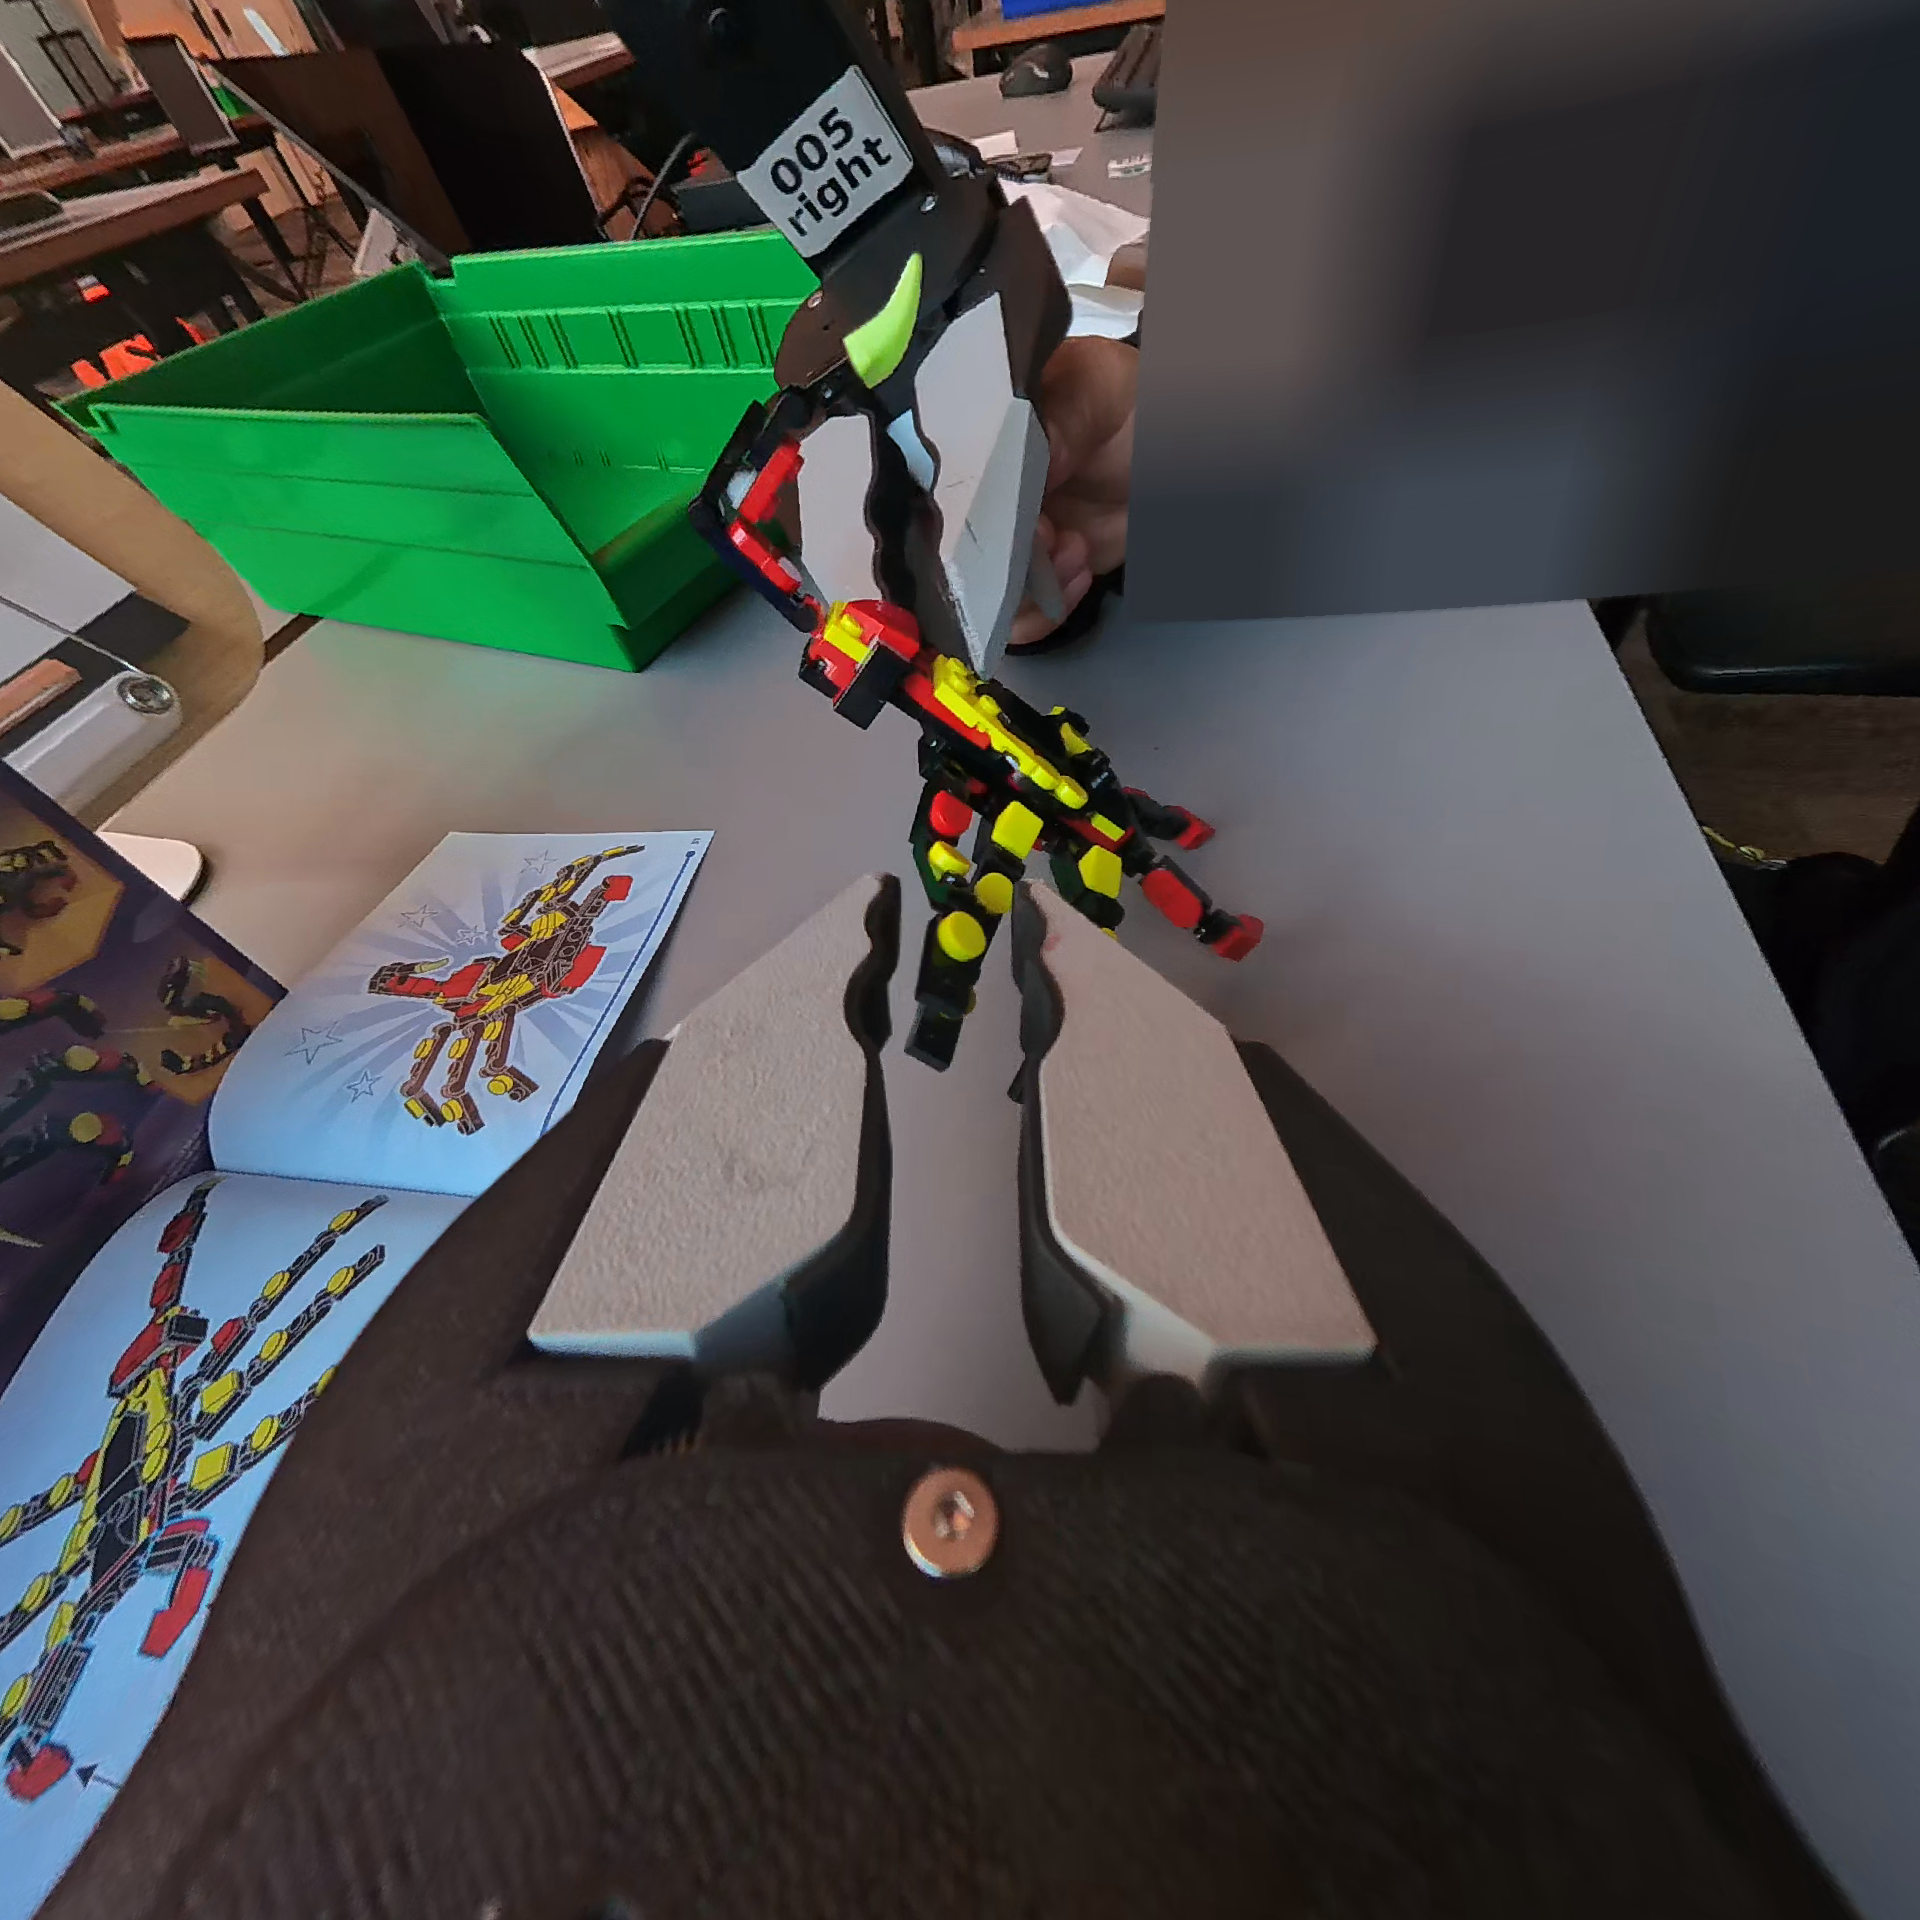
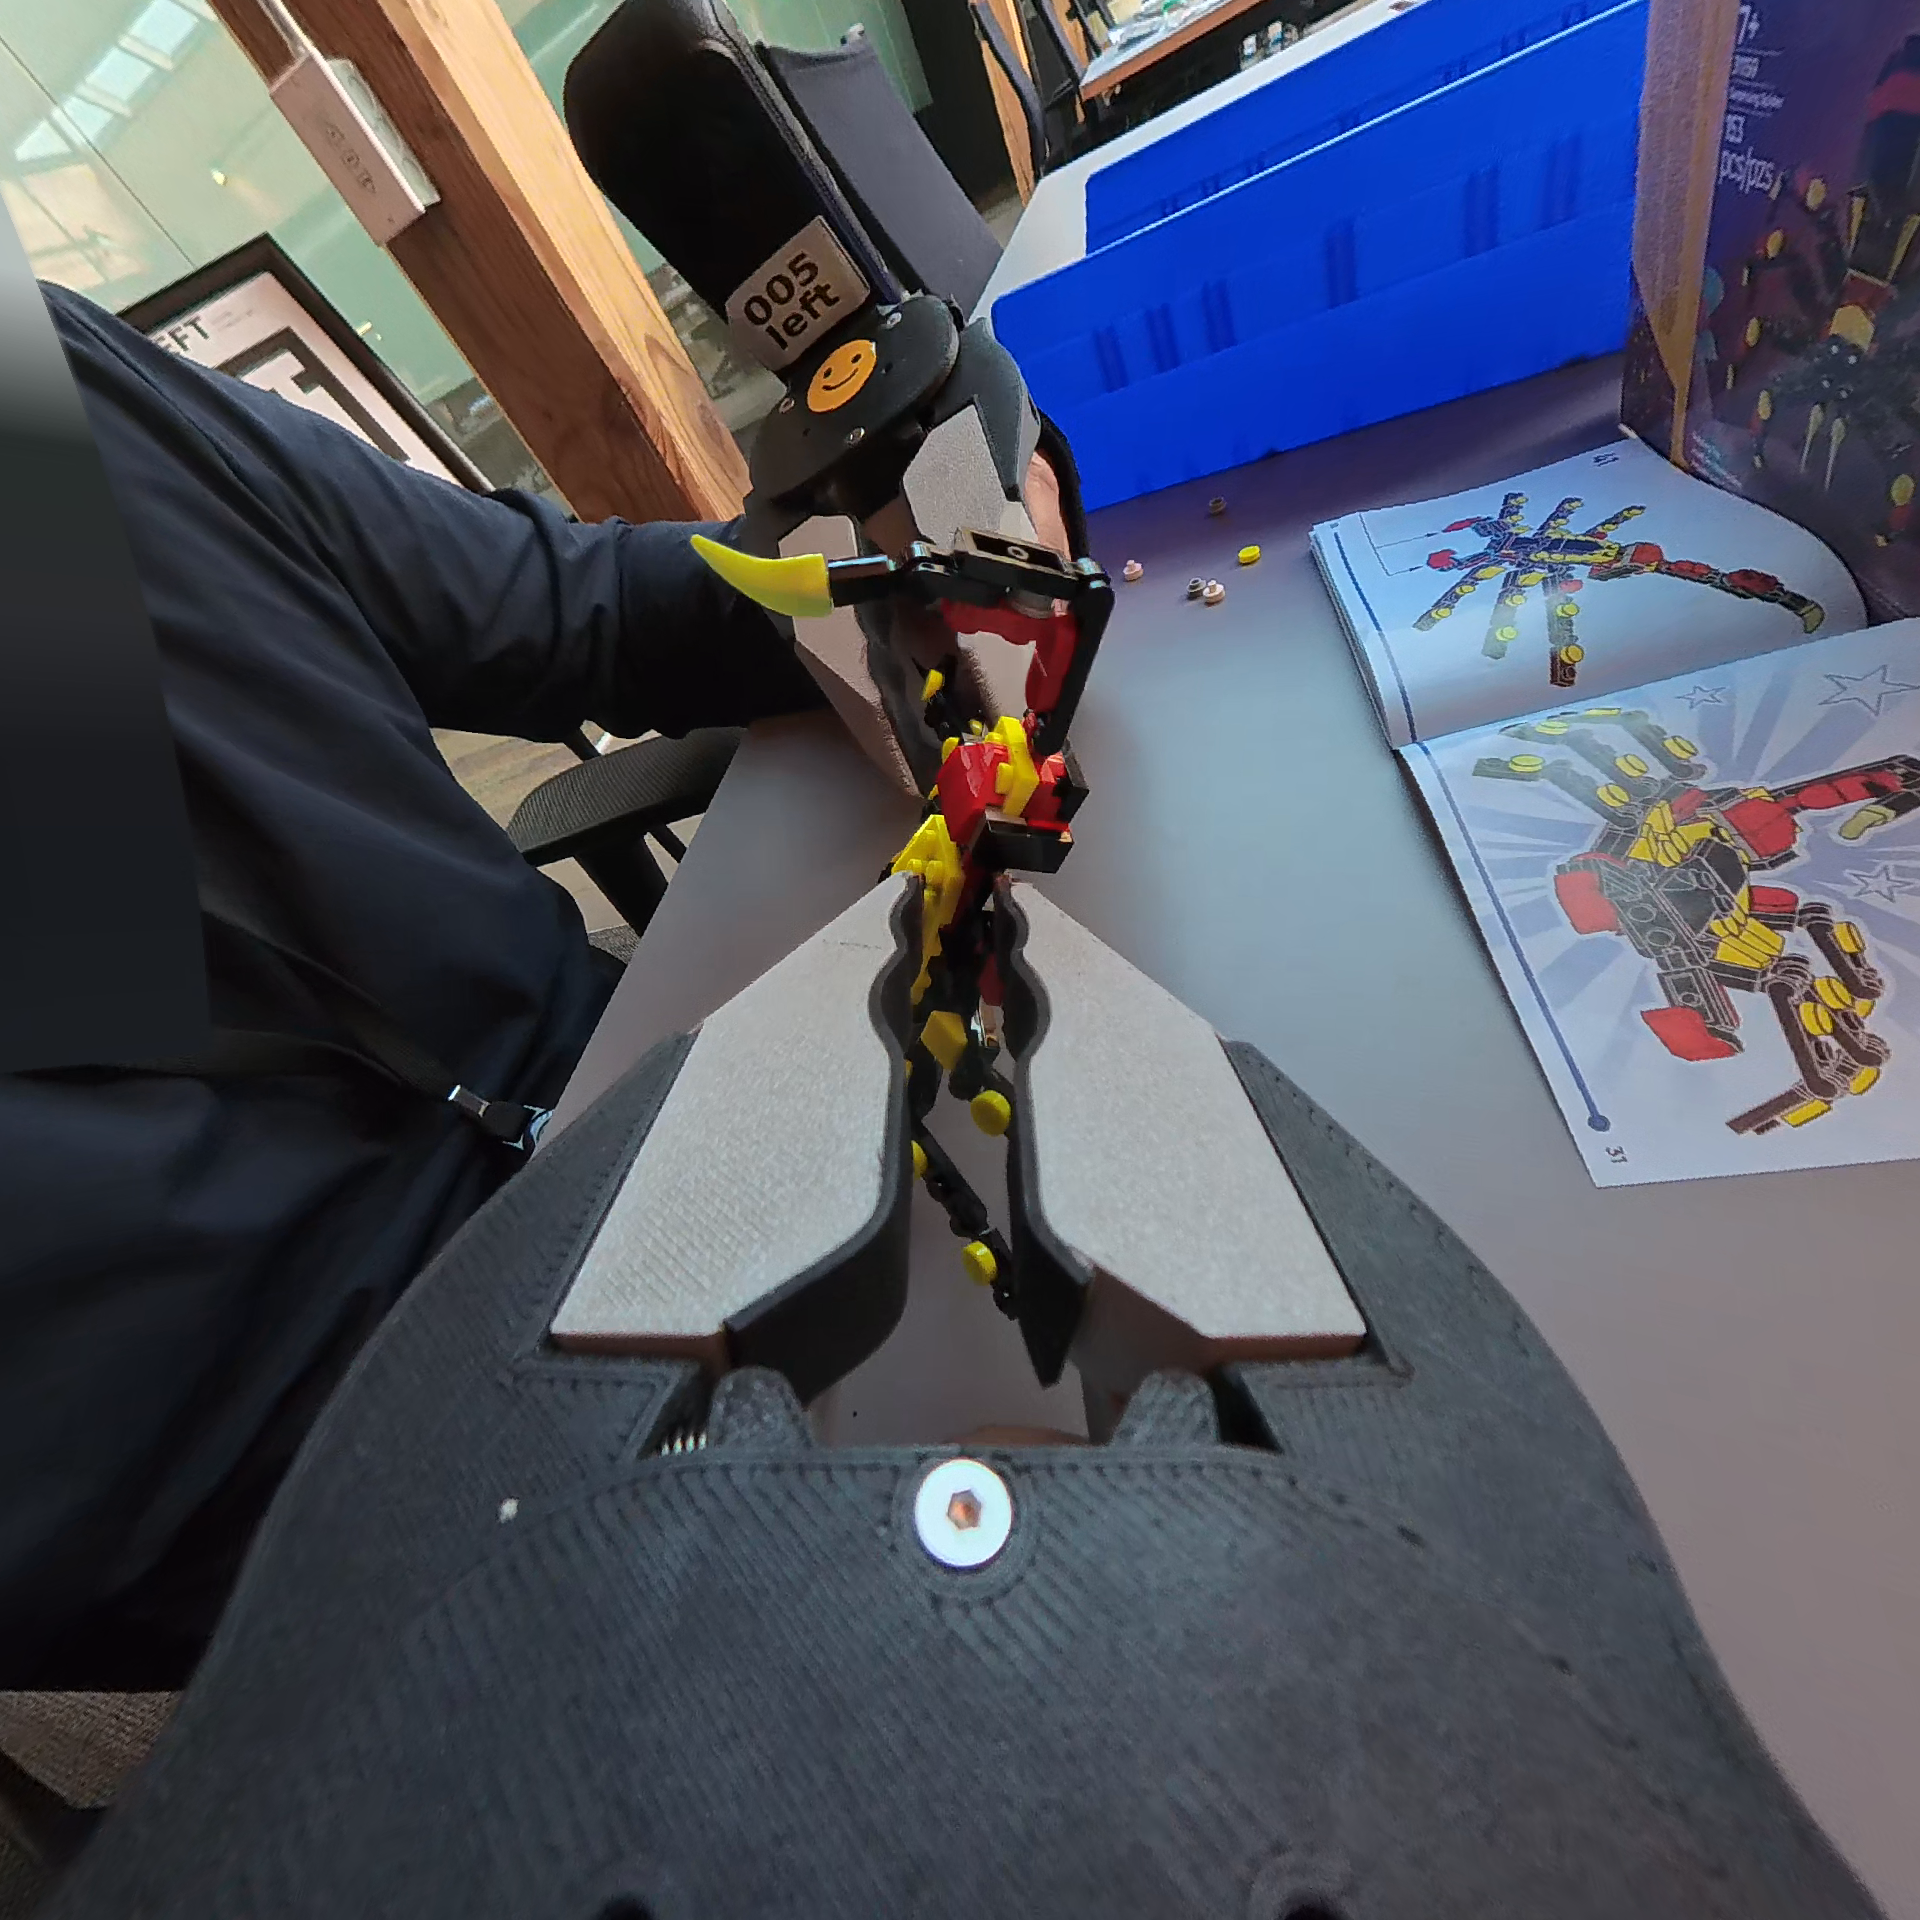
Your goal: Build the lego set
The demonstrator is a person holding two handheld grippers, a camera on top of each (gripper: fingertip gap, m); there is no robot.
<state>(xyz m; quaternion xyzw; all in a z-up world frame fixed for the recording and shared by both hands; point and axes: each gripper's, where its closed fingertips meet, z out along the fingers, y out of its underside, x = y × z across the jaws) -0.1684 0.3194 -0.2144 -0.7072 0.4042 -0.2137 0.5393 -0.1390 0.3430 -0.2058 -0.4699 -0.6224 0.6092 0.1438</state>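
Partly hidden between its clamped fingers, the right gripper (image 2: pixel 961 883) holds the scorpion model (image 1: pixel 997 748); left gripper (image 1: pixel 951 904) fingers apart.

- White label (image 1: pixel 826 166), legible: on right gripper (image 1: pixel 961 649).
- Grey label (image 2: pixel 795 296), legible: on left gripper (image 1: pixel 954 904).
- Small print: purple box (image 2: pixel 1766 208).
- Page numbers: booklet (image 2: pixel 1662 1091).
- Lettering: framed sign (image 2: pixel 260 343).

Model (image 1: pixel 997 748) red, yellow, black, with a lime-yellow stinger (image 2: pixel 764 574). Bins: one green (image 1: pixel 416 488), one blue (image 2: pixel 1351 260); worktop (image 1: pixel 1351 831) plain grey. Booklet (image 2: pixel 1662 935) pale blue with a starburst; box (image 2: pixel 1787 260) dark purple.
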